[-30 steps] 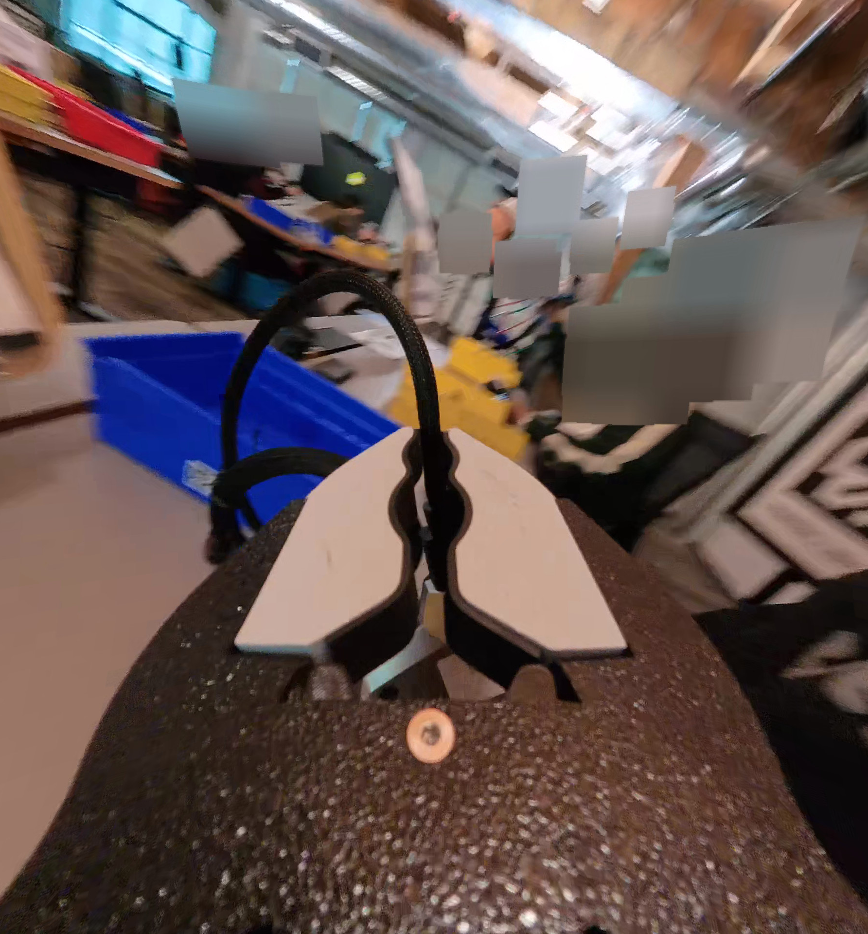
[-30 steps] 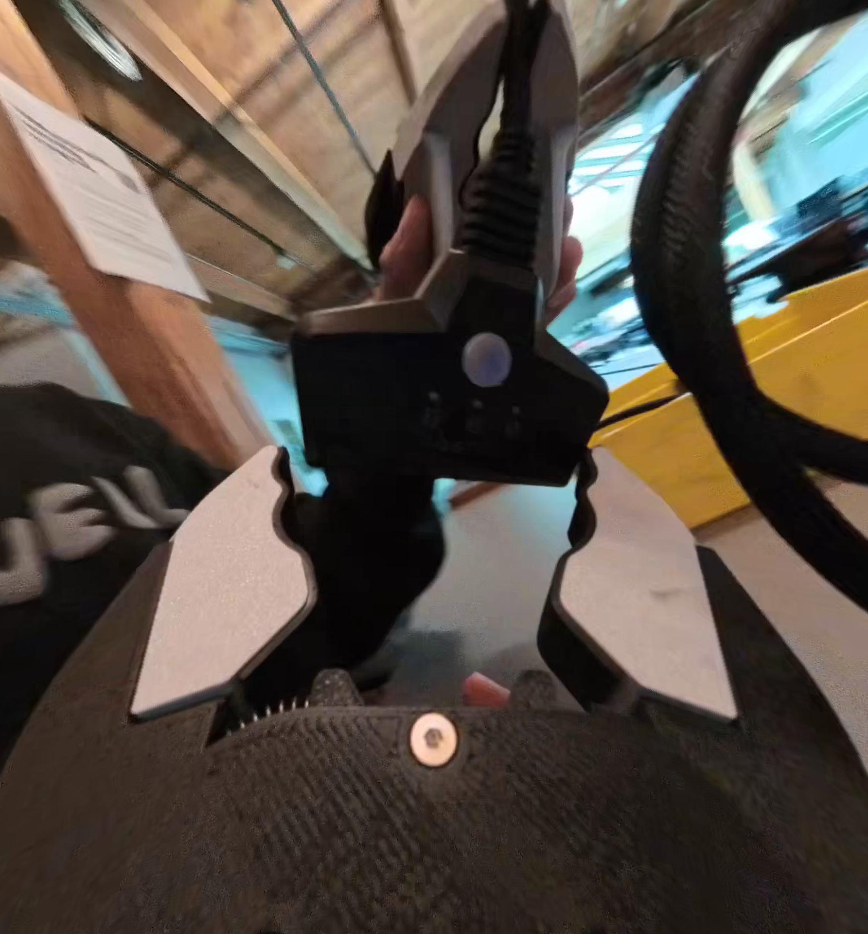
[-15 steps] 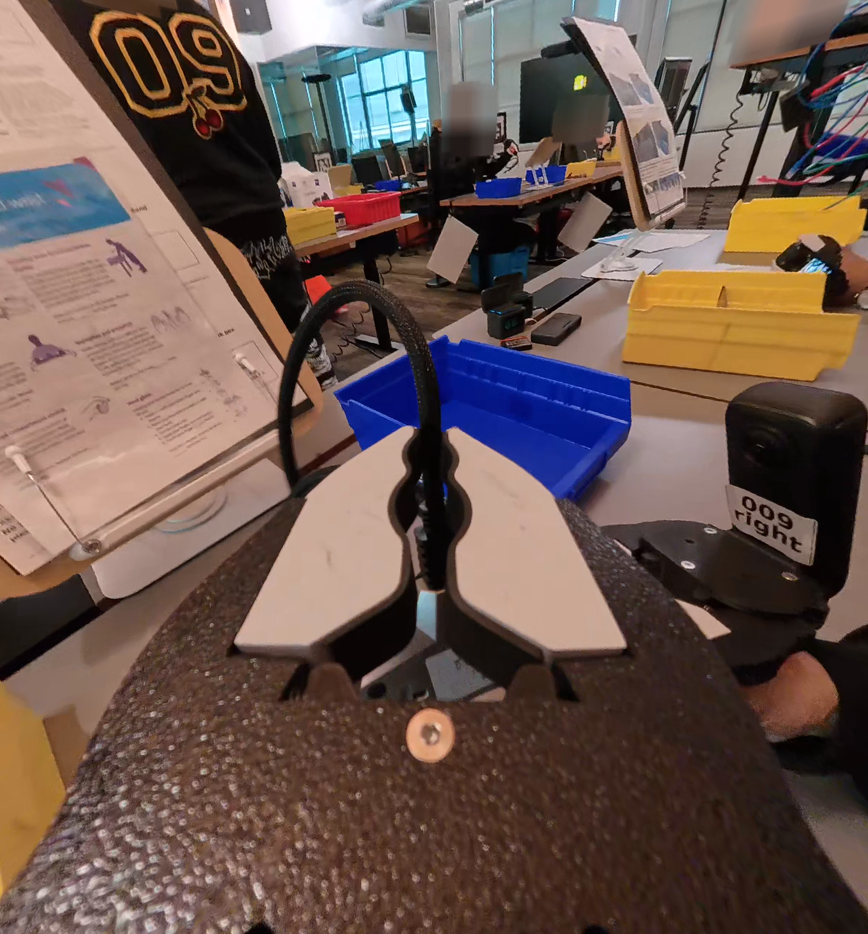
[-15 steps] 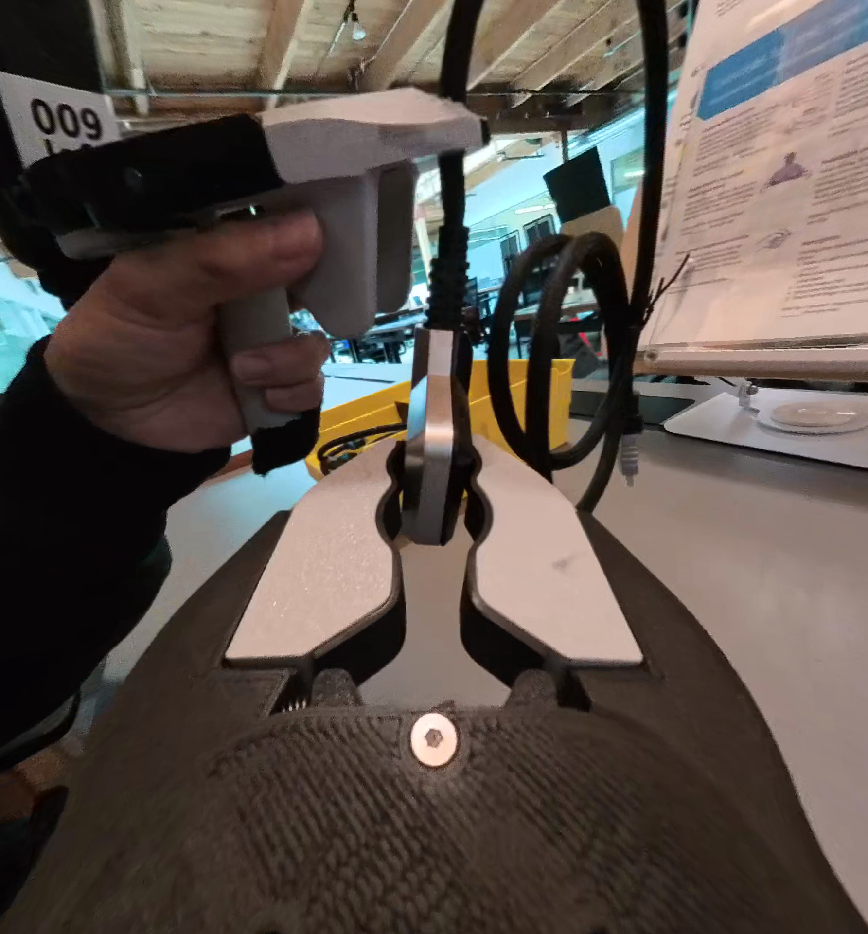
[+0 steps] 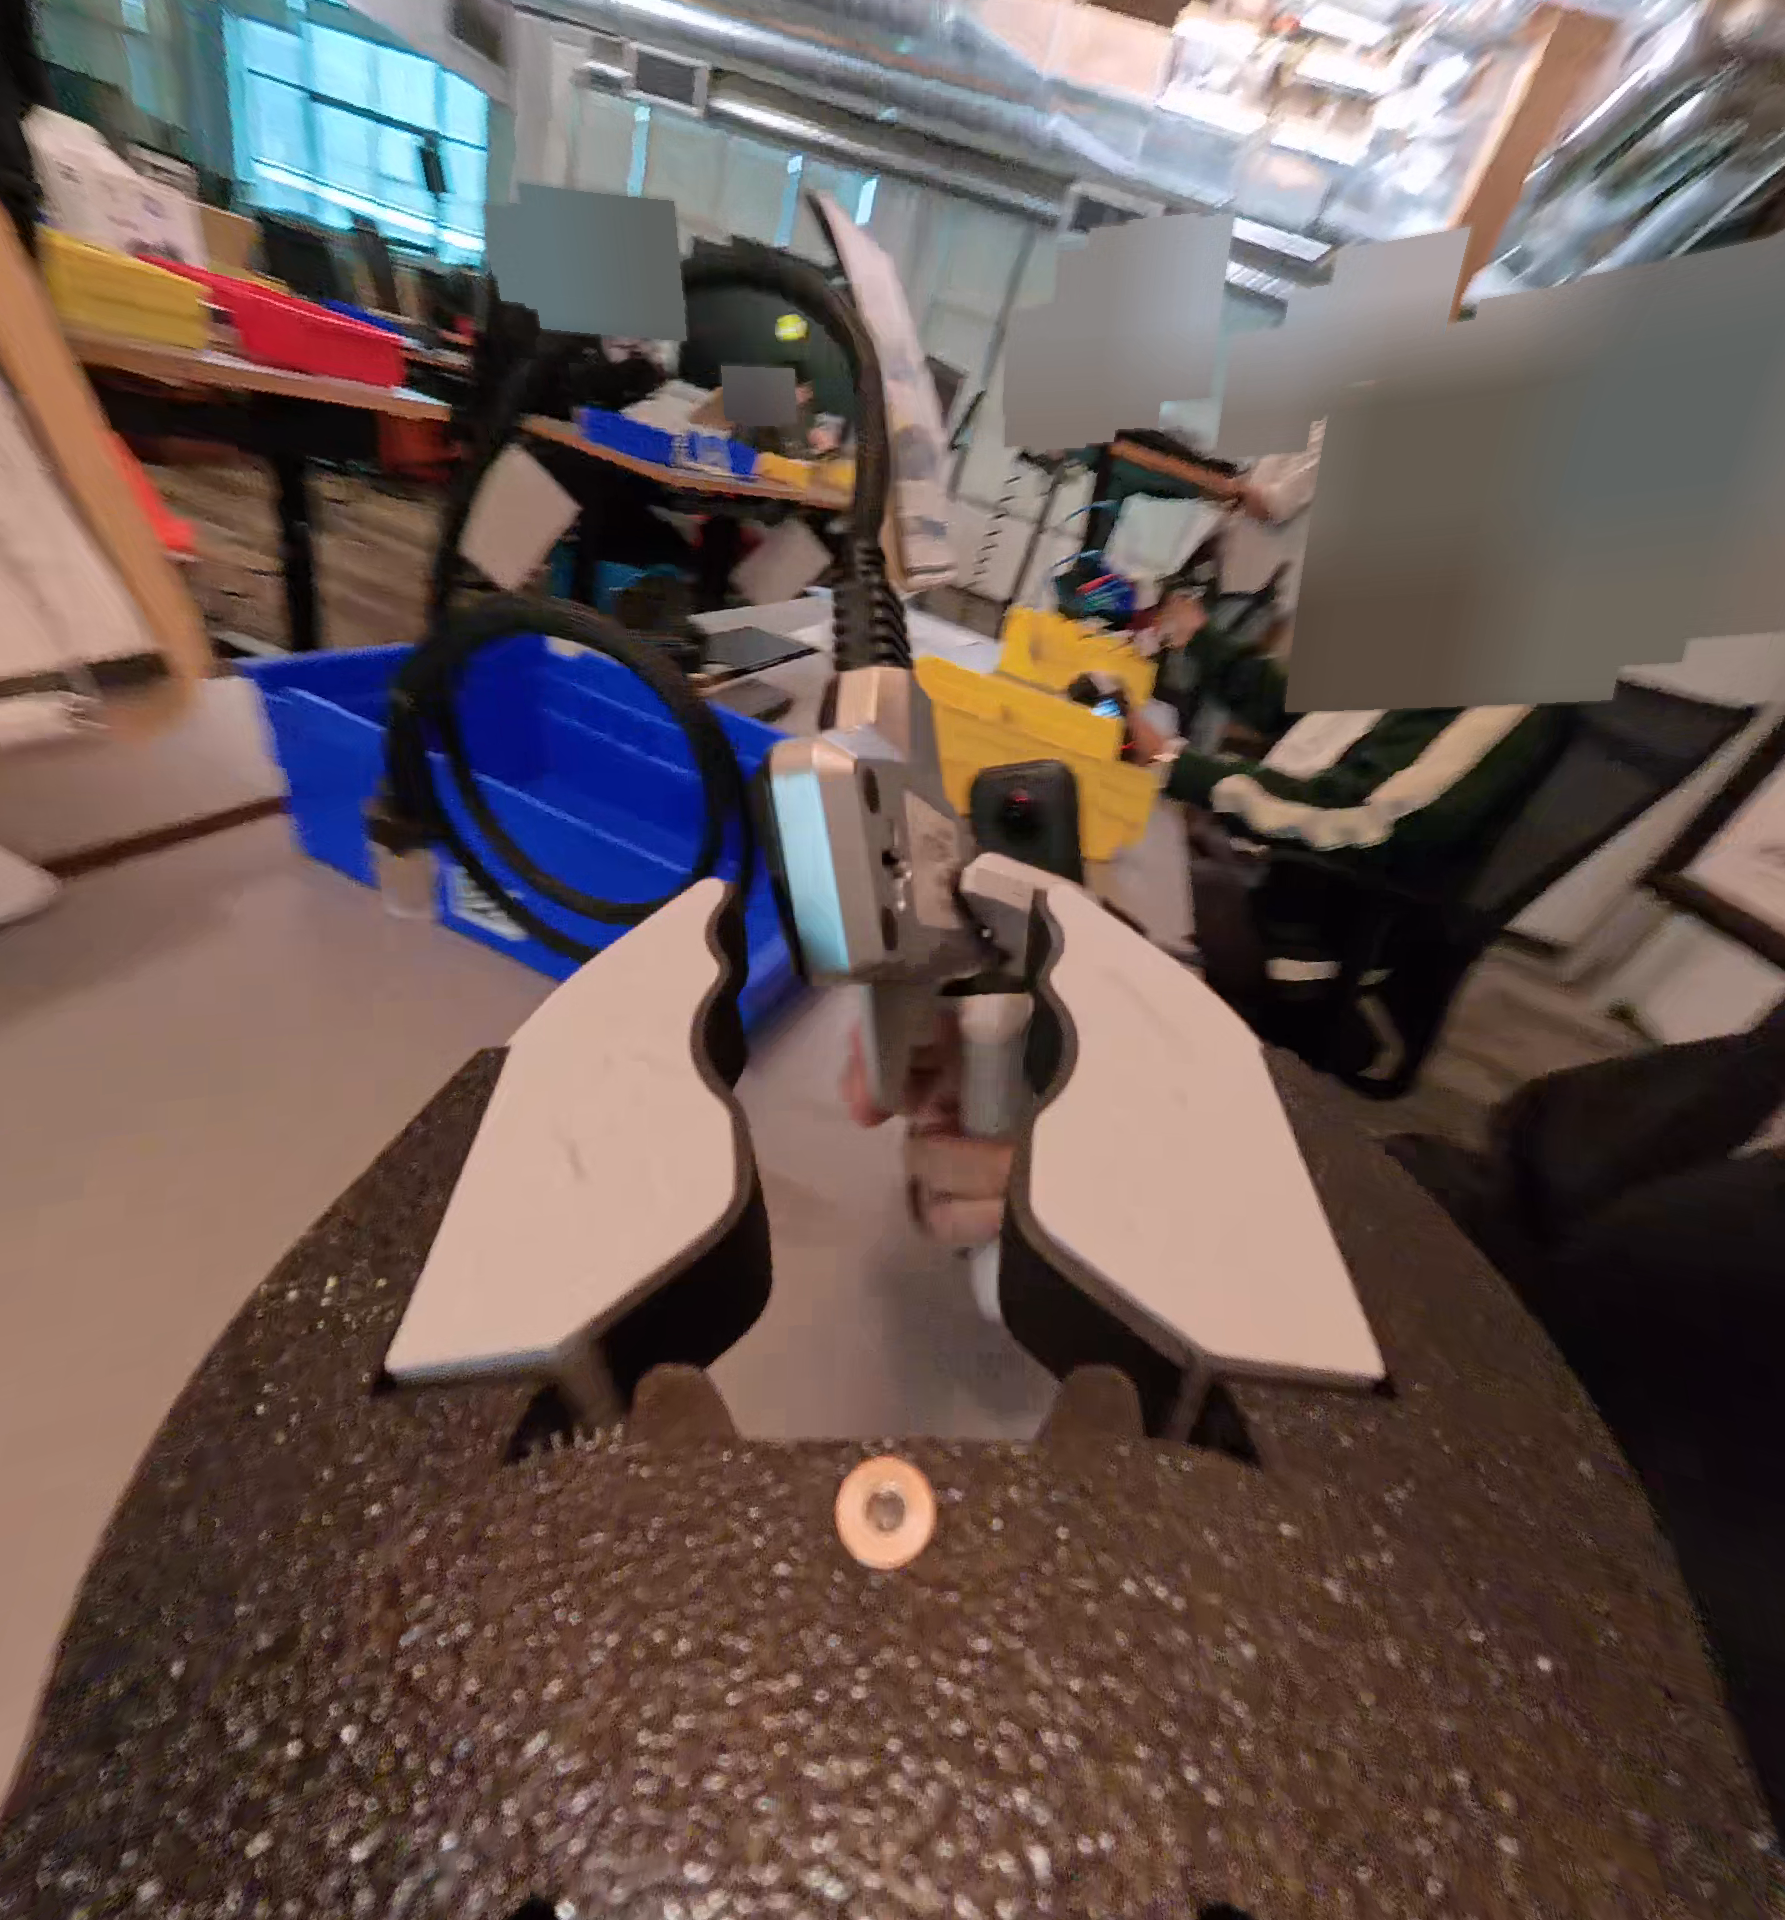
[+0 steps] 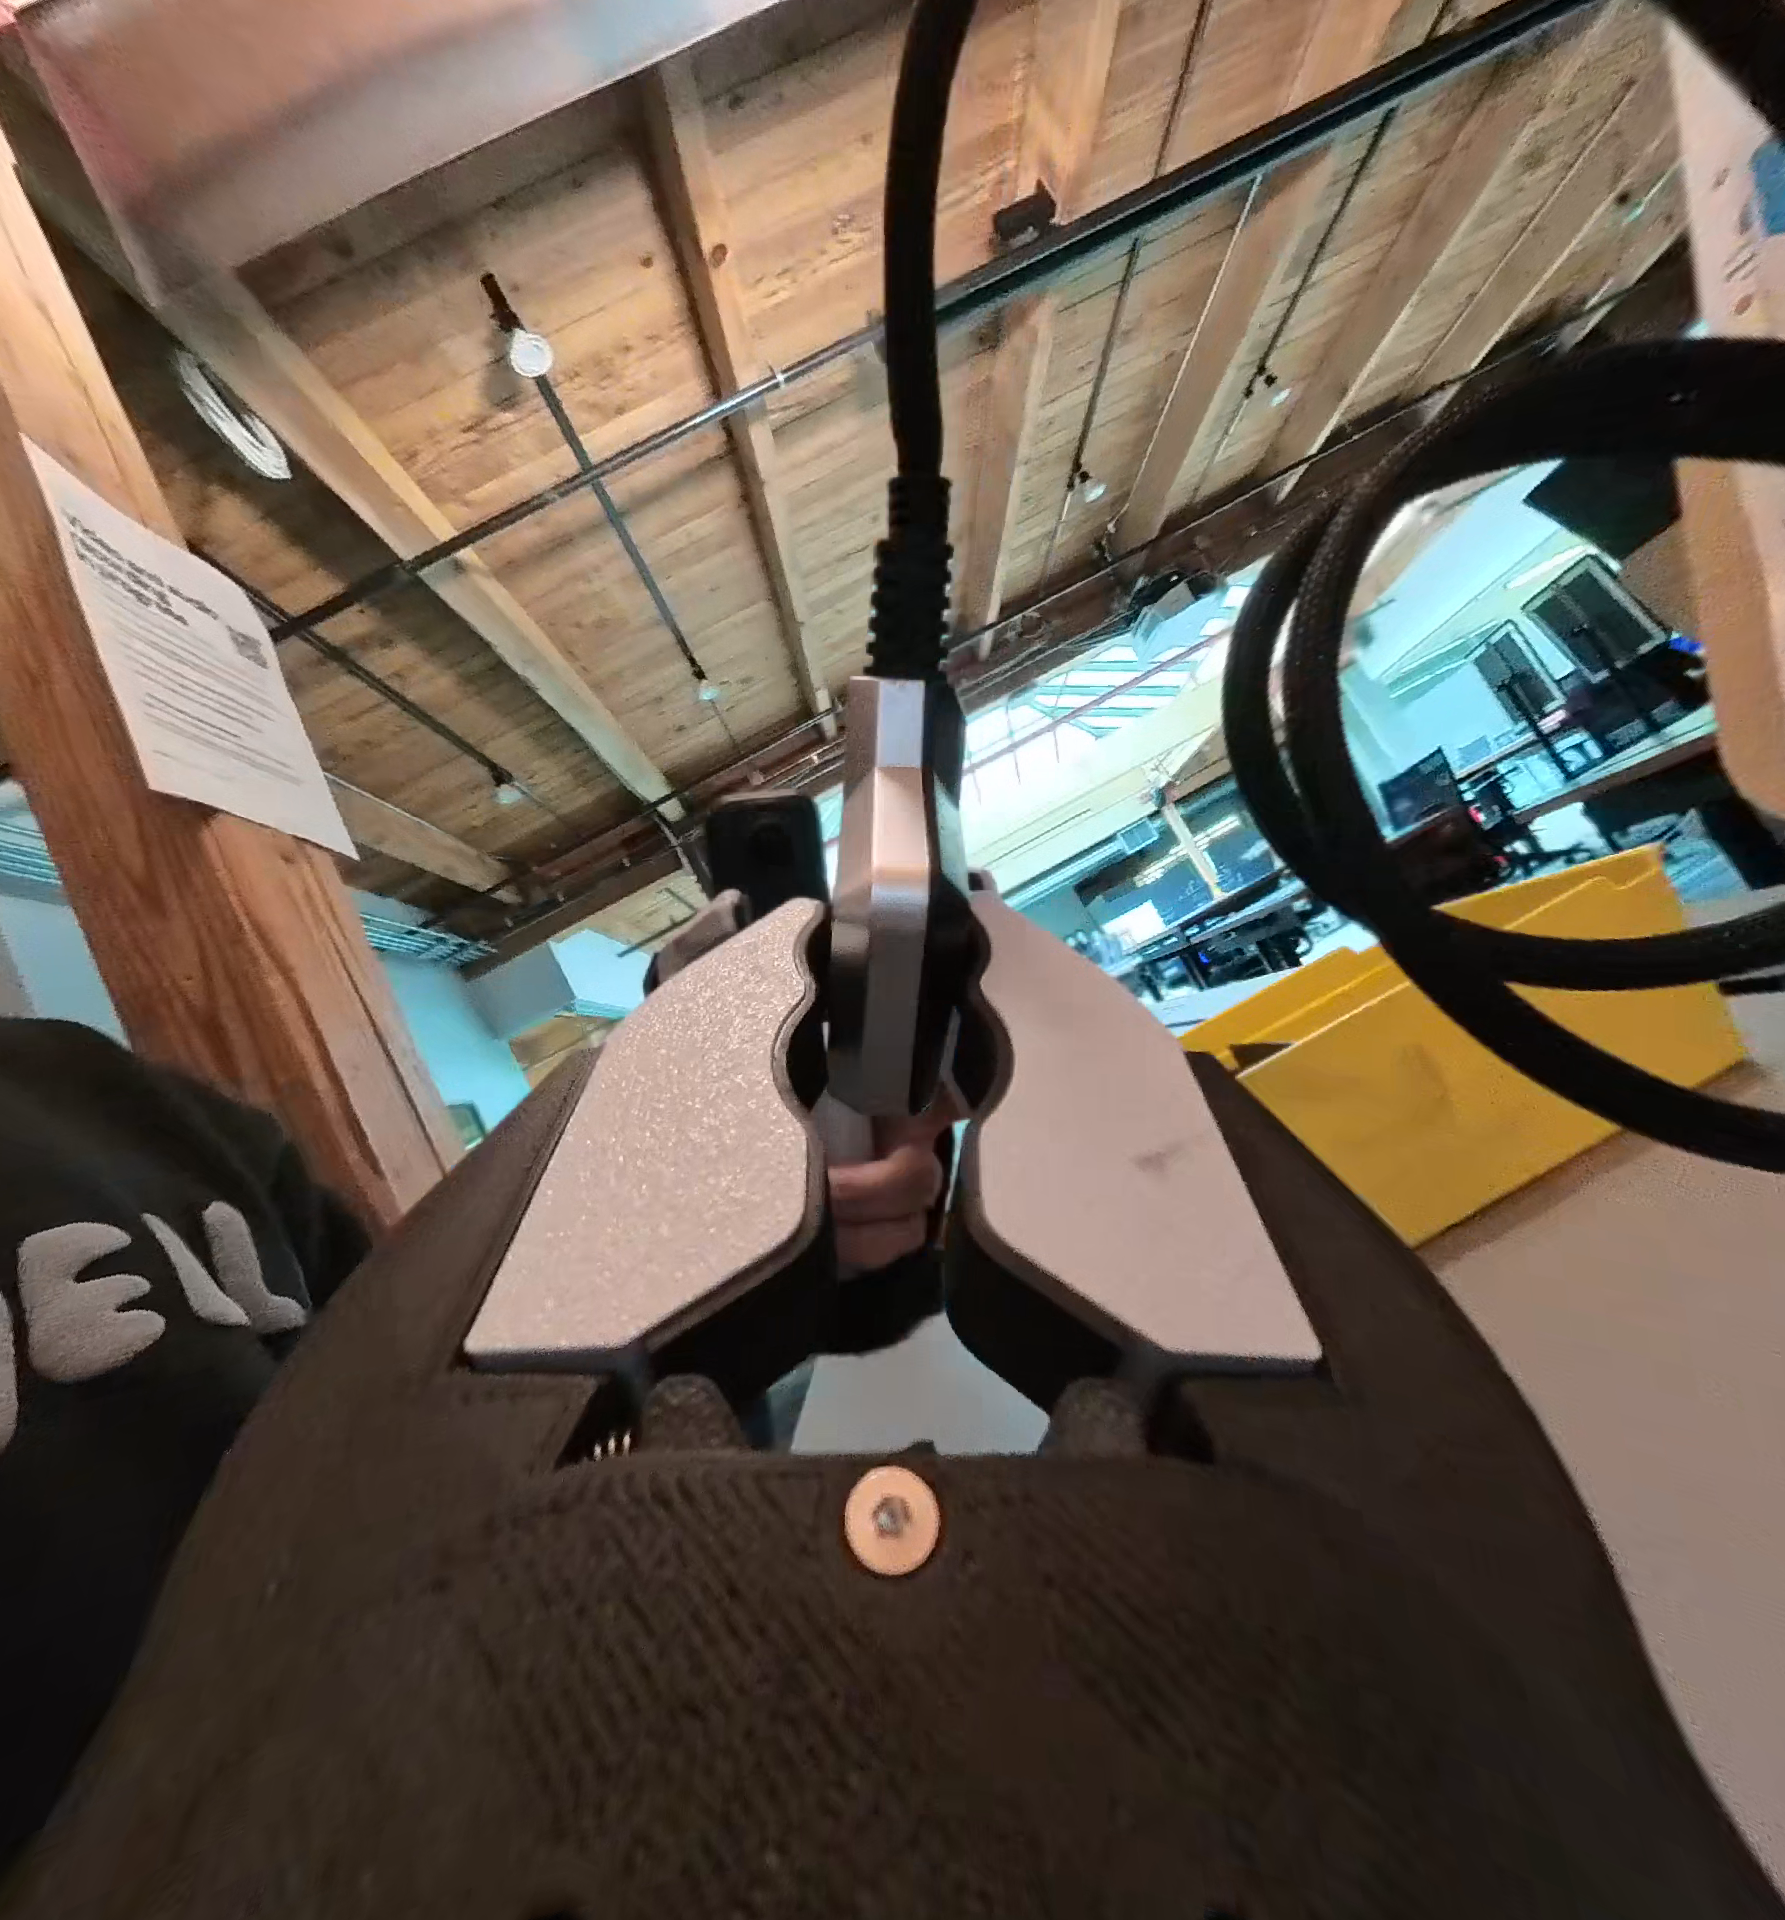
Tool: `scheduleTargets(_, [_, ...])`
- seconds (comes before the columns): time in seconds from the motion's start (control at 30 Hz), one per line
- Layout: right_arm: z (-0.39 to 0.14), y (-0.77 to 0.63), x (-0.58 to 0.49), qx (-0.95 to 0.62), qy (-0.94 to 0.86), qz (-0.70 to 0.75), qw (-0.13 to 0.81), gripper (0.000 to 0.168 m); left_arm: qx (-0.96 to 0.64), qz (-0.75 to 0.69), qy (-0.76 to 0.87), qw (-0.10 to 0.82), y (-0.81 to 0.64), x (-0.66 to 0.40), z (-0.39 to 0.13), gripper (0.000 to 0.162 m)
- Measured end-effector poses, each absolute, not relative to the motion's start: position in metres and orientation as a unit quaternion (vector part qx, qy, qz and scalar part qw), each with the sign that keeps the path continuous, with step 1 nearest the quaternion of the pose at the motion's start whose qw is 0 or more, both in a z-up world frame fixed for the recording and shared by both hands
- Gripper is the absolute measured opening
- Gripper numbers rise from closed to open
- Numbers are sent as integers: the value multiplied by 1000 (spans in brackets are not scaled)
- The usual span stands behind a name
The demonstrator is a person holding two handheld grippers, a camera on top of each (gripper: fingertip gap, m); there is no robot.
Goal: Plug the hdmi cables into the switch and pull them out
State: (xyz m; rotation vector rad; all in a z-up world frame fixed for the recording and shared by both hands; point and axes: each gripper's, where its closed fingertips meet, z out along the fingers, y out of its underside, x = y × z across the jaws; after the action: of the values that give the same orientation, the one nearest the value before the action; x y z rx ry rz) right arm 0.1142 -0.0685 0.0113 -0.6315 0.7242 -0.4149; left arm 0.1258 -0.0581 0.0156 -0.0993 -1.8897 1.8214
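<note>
Right tongs clamp the HDMI switch; left tongs spread, empty. Switch's own cable hangs attached; no plugging visible, so the whole cycle looks pending.

silver-grey switch with a black braided cable. claw pads pale grey on speckled black body. blue bin, yellow bin, beige-grey tabletop. brown wooden ceiling planks.

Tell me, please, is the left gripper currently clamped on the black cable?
No, the left gripper is open, its fingers apart, and the black cable rises from the switch beyond it.
</note>
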Motion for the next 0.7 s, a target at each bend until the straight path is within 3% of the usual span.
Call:
scheduleTargets(0.07, [9, -59, 116, -296, 348, -188, 869, 21, -21, 680, -682, 268, -61, 121, 12, 46])
scheduleTargets(0.1, [7, -56, 116, -293, 348, -179, 873, 21, -12, 691, -677, 254, -62, 126, 11, 26])
scheduleTargets(0.2, [-13, -53, 129, -337, 392, -173, 838, 34, -29, 700, -680, 218, -59, 132, 6, 22])
scheduleTargets(0.33, [-30, -53, 133, -421, 432, -181, 777, 70, -154, 705, -691, -43, -47, 148, 16, 20])
scheduleTargets(0.43, [-14, -54, 126, -386, 408, -174, 809, 68, -312, 656, -642, -247, -40, 139, 29, 20])
scheduleTargets(0.5, [-4, -47, 117, -356, 376, -106, 849, 66, -382, 620, -612, -308, -40, 129, 31, 20])
scheduleTargets(0.7, [8, -40, 104, -278, 317, 28, 906, 52, -494, 594, -556, -306, -36, 96, 21, 20])
